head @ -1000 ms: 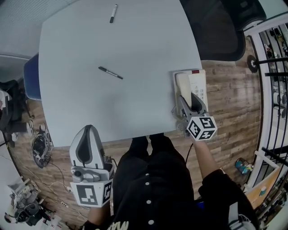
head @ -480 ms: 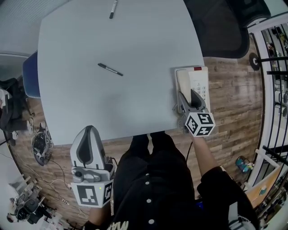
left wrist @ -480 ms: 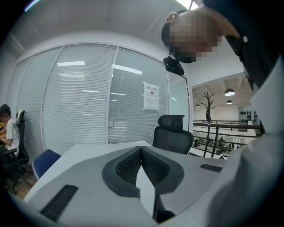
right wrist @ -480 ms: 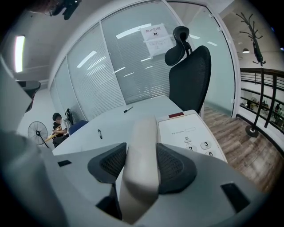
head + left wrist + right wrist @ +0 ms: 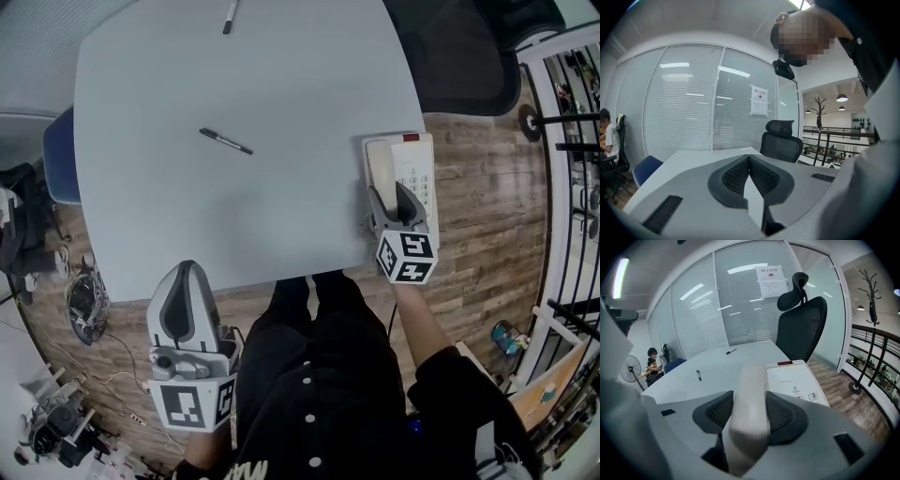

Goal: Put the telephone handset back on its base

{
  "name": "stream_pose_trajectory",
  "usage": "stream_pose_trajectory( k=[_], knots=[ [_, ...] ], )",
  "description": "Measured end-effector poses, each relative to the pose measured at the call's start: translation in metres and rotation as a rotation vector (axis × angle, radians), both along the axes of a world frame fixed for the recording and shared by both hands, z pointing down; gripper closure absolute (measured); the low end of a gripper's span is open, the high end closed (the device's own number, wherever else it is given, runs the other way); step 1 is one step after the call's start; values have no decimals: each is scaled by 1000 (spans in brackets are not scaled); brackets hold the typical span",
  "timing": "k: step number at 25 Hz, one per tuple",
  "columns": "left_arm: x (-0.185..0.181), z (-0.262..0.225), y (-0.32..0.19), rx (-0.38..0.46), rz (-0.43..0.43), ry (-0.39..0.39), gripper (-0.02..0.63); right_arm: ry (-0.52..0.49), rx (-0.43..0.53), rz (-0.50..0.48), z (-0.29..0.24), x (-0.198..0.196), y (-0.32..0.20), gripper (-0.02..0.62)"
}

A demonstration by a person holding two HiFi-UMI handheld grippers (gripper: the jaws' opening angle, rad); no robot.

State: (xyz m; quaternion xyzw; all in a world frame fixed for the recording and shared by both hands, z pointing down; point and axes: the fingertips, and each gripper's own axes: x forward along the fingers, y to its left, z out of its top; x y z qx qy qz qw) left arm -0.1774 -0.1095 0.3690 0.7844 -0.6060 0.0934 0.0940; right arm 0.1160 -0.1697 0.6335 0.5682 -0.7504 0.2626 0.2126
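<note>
Handset (image 5: 750, 380), cream and smoothly rounded, sits clamped in the right gripper (image 5: 749, 412) over its white keypad base (image 5: 796, 378); the left gripper (image 5: 749, 176) is pinched together, empty.

My right gripper (image 5: 387, 195) reaches over the near right corner of the tabletop (image 5: 281, 94), jaws clamped on the handset (image 5: 380, 167). My left gripper (image 5: 185, 274) hangs just off the tabletop's near edge, jaws pressed together, empty.

R gripper (image 5: 388, 195) over handset (image 5: 380, 164) on base (image 5: 419, 173) at table (image 5: 234, 216) R edge, L gripper (image 5: 186, 272) by near edge.
</note>
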Motion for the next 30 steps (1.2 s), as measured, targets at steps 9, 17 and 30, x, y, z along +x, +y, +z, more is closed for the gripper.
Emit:
stream_pose_trajectory(
  k=[9,17,30],
  knots=[
    [-2,1,1,-4,0,3,592,70,46,-29,-4,-2,0,354],
    [-1,1,0,0,4,5,592,3,110,-24,-20,5,-2,347],
    [0,-30,-9,103,17,27,592,-80,245,26,-111,35,-19,480]
  ],
)
